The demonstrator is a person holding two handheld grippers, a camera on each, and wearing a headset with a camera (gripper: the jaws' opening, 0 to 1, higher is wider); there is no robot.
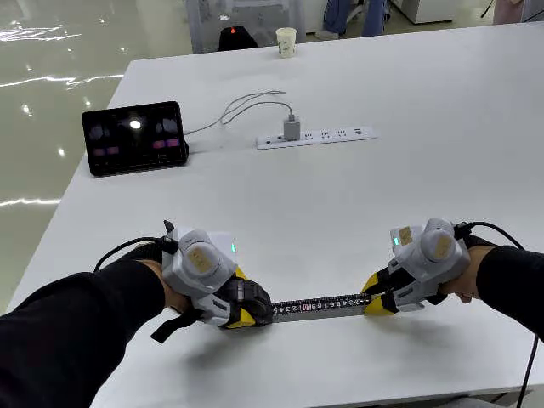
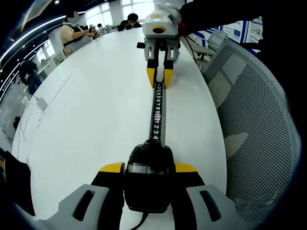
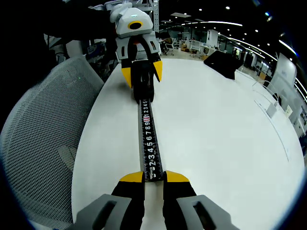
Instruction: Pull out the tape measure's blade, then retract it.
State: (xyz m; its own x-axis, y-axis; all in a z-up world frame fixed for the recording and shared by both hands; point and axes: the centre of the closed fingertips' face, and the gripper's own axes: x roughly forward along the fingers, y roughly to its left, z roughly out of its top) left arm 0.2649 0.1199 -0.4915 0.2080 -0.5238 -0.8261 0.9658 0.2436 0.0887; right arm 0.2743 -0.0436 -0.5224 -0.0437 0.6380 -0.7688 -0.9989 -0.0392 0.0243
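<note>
Standing by the white table (image 1: 408, 170), I saw the left gripper (image 1: 242, 297) clamped snugly around the black tape measure case (image 1: 257, 303), near the table's front edge. The blade (image 1: 319, 306) lay drawn out flat along the tabletop, numbers up, reaching the right gripper (image 1: 374, 297), whose jaws were pinched nearly together on its tip. A tablet (image 1: 134, 136) and power strip (image 1: 316, 136) sat well behind.
</note>
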